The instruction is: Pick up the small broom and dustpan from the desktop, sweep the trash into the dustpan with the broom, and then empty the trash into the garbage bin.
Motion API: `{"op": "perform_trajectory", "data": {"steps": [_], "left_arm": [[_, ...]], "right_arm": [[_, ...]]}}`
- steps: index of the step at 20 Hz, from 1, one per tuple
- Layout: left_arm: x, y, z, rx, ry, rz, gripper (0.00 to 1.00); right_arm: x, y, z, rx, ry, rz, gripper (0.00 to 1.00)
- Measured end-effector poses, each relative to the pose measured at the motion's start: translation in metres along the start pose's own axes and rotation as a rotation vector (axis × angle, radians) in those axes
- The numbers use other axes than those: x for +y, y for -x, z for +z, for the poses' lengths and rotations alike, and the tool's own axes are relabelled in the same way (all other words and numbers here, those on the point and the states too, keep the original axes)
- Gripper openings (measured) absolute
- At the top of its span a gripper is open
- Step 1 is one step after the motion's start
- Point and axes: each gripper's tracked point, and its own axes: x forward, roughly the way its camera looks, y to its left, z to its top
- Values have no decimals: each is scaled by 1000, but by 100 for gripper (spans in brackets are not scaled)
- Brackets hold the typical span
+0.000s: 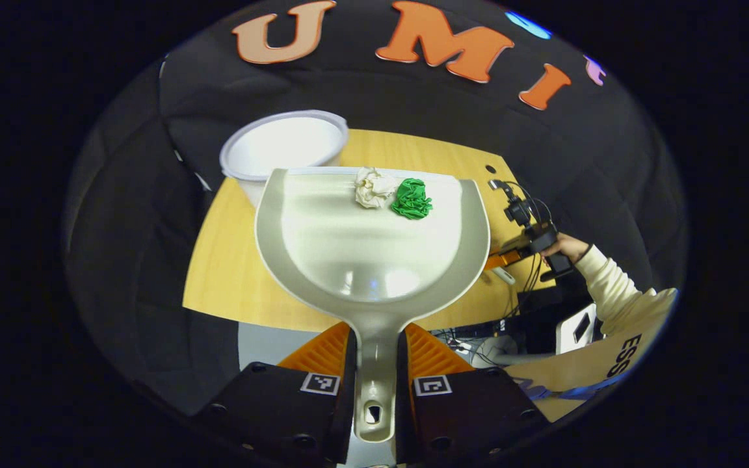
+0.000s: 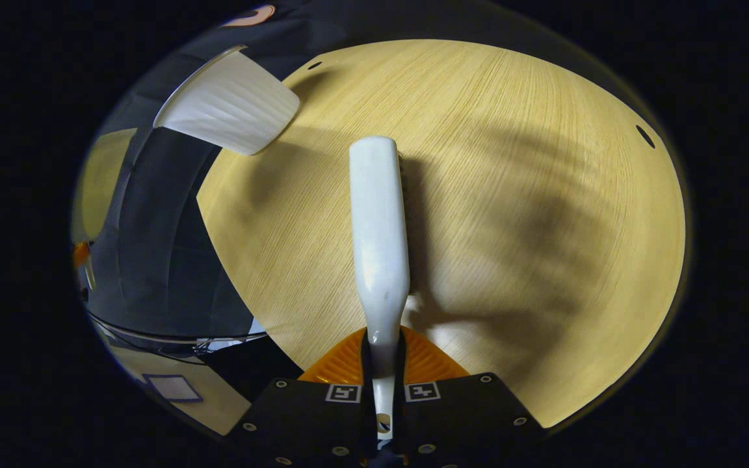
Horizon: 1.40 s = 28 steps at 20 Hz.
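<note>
Above the counter (image 1: 231, 286), the left claw (image 1: 374, 383) is clamping the dustpan (image 1: 374, 247) by its handle, both fingers pressing on the stem, and the pan is hanging in the air with its mouth pointing toward the bin (image 1: 283, 146) just beyond its far-left corner. The white wad (image 1: 373, 187) and the green wad (image 1: 412, 199) are sitting touching each other right at the pan's front lip, which is the main worry: judging by that, any forward tilt before the lip is over the bin's opening is likely to be spilling them onto the counter or past the rim. The wads are looking light and crumpled, so a quick swing could be rolling them off sideways too. The narrow handle could also be twisting in the grip if the pan gets tipped fast. In the right gripper view, the right claw (image 2: 381, 390) is gripping the broom (image 2: 380, 227) by its handle end, holding it over bare counter with the bin (image 2: 228, 110) off to the upper left; in the left gripper view that hand (image 1: 560, 247) is well to the side, so a collision is seeming unlikely unless it drifts toward the bin.
</note>
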Motion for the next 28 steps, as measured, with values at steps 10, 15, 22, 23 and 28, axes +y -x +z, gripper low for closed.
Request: {"op": "perform_trajectory", "data": {"steps": [10,15,22,23,28], "left_arm": [[128,-26,118,16,32,181,27],[178,-40,176,83,-172,346,27],[175,-37,198,209,-522,469,25],[172,-35,197,220,-538,472,25],[182,-29,201,260,-639,527,25]], "right_arm": [[0,0,1,-24,-85,17,10],[2,-2,2,-44,-153,2,10],[1,-1,5,-72,-221,8,10],[1,-1,5,-74,-224,9,10],[-1,-1,7,-78,-240,23,10]]}}
